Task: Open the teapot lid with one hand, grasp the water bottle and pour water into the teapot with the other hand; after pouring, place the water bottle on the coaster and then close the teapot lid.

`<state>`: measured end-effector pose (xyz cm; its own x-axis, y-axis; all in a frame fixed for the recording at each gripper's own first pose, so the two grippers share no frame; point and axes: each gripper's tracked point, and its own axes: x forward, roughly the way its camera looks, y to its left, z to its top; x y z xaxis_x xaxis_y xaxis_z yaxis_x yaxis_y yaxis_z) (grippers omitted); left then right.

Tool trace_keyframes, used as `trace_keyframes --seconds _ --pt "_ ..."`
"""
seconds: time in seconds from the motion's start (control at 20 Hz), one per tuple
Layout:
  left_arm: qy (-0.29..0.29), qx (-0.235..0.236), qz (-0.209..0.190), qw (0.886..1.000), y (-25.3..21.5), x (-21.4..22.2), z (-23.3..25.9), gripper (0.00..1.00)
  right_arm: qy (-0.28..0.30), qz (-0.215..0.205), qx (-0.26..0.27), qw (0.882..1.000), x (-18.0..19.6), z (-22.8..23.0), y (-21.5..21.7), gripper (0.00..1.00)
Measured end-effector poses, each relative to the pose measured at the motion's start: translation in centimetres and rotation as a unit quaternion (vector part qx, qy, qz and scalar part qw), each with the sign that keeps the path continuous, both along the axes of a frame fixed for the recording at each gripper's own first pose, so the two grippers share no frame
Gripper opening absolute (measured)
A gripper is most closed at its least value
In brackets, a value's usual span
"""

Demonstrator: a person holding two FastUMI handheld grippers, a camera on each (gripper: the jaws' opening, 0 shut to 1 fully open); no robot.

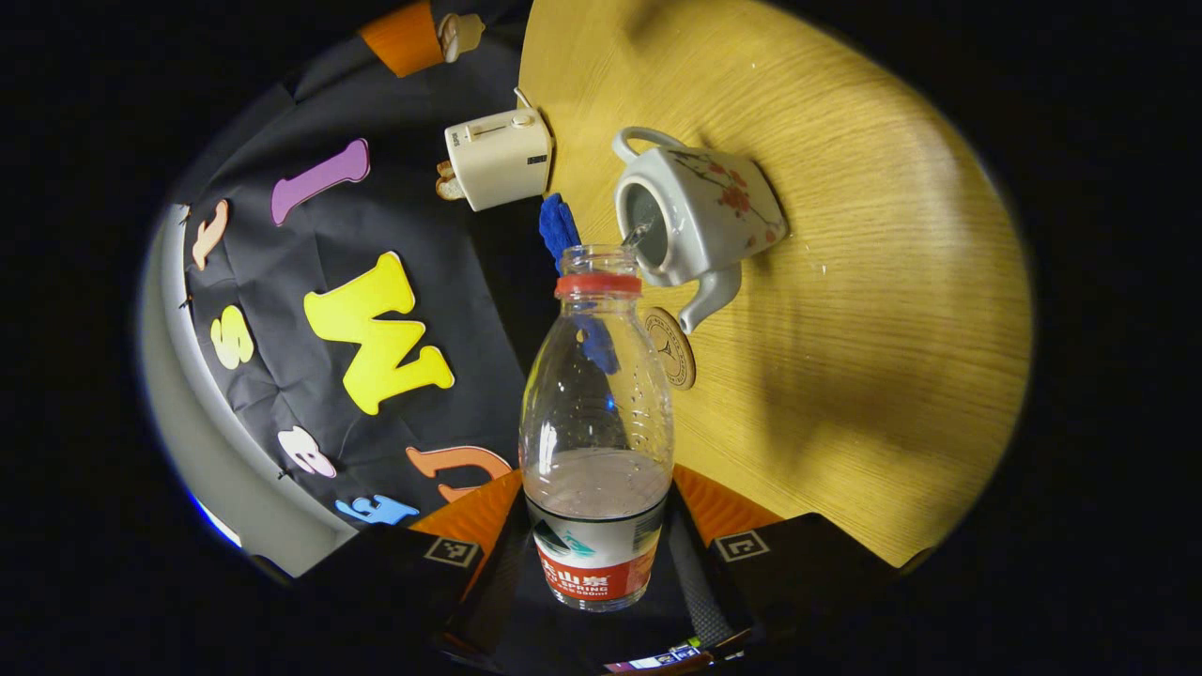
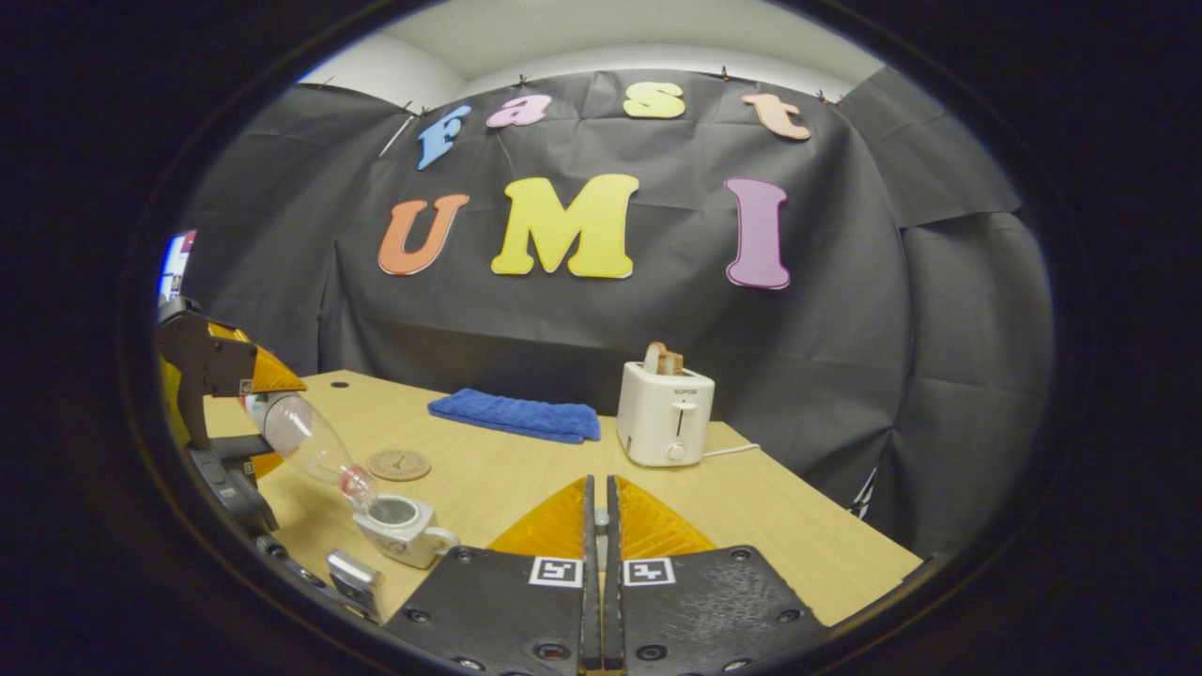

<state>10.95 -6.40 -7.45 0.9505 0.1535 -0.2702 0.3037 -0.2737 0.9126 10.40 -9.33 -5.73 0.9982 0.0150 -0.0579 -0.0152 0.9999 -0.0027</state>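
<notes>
Bottle (image 1: 597,441) sits nearest the left gripper view's lens, clamped at its labelled base between the left tool (image 1: 597,554) fingers, one on each side. Cap's off; red neck ring up top, water w/ bubbles pooled near the label end. Bottle is tipped w/ its mouth right at the open top of the teapot (image 1: 697,218), and a thin stream runs in. Teapot is white w/ a red flower print, on the wooden worktop (image 1: 873,310). Round coaster (image 1: 672,347) lies just beside the spout, bare. Toaster (image 1: 498,156) and blue cloth (image 1: 558,225) farther off.

Right gripper view: right tool (image 2: 598,526) fingers are together, only a thin slit between them; can't tell if anything is pinched there. Left tool (image 2: 221,422) w/ the tilted bottle shows at the left edge, over the lidless teapot.
</notes>
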Motion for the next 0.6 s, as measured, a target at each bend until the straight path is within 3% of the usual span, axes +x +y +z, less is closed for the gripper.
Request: trace_keyframes --seconds 0.6 --pt "-0.007 0.098 -0.014 0.995 -0.7 0.9 2.3 0.76 -0.002 -0.002 0.003 1.000 0.1 0.2 -0.2 0.01"
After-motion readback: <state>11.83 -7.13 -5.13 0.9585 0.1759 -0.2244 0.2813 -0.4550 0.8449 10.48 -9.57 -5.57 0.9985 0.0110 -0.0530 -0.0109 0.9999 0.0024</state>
